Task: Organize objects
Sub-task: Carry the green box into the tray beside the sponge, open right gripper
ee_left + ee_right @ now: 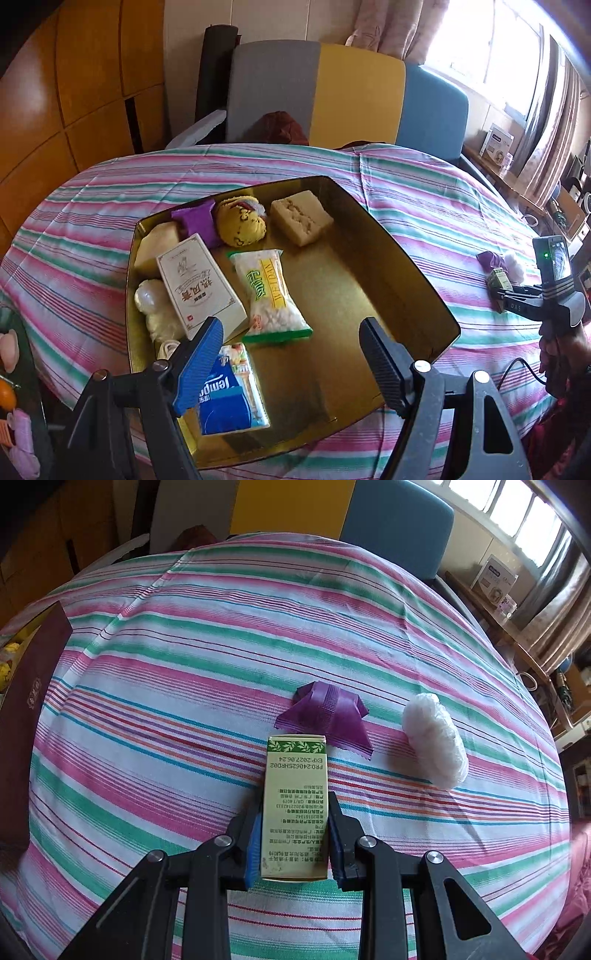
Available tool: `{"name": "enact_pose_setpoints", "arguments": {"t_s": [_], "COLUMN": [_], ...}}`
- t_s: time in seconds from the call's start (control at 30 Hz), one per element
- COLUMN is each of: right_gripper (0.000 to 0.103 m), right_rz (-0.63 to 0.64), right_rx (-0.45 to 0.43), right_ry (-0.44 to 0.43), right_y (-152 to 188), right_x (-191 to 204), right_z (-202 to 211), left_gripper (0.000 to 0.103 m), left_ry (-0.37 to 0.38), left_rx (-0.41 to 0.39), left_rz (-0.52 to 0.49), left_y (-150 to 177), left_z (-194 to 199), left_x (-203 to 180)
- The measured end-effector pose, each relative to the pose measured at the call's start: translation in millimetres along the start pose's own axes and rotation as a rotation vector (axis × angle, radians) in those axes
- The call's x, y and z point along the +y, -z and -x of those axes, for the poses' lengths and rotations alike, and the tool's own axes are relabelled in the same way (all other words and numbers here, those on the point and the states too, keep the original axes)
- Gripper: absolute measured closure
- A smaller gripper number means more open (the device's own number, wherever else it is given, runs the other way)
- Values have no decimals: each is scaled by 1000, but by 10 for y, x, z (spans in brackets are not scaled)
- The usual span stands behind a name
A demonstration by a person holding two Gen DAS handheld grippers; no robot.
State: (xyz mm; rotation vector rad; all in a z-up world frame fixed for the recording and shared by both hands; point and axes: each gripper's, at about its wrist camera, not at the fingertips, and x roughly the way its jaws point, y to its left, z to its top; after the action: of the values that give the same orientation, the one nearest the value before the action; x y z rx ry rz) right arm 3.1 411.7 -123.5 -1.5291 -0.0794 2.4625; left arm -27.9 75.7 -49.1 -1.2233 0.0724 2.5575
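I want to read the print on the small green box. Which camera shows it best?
The right wrist view: the green box fills the centre, gripped between the right tongs, its printed side facing the camera. The left wrist view shows it only small and far off at the right edge.

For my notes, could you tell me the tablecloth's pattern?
Pink, green and white stripes; right wrist view.

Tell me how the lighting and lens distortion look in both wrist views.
Left wrist view: the window blows out white at upper right, the gold tray glints, and the fisheye bows the striped cloth. Right wrist view: even daylight, small print on the green box readable, edges curved and dark.
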Motion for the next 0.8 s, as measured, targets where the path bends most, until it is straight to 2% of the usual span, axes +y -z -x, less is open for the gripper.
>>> {"name": "enact_pose_setpoints", "arguments": {"t_s": [0.17, 0.27, 0.57, 0.8], "right_gripper": [73, 73, 73, 73], "right_rz": [5, 9, 24, -9], "right_rx": [-4, -5, -6, 0], "right_ry": [13, 18, 43, -8], "right_y": [12, 11, 36, 61], "right_x": [17, 19, 65, 149], "right_z": [8, 6, 32, 164], "left_gripper": [26, 26, 26, 28], "left_ry": [10, 41, 43, 55], "left_rx": [2, 1, -1, -2], "left_rz": [5, 21, 20, 29], "left_y": [44, 56, 66, 86], "left_z": [14, 31, 61, 78], "left_x": [28, 53, 77, 142]}}
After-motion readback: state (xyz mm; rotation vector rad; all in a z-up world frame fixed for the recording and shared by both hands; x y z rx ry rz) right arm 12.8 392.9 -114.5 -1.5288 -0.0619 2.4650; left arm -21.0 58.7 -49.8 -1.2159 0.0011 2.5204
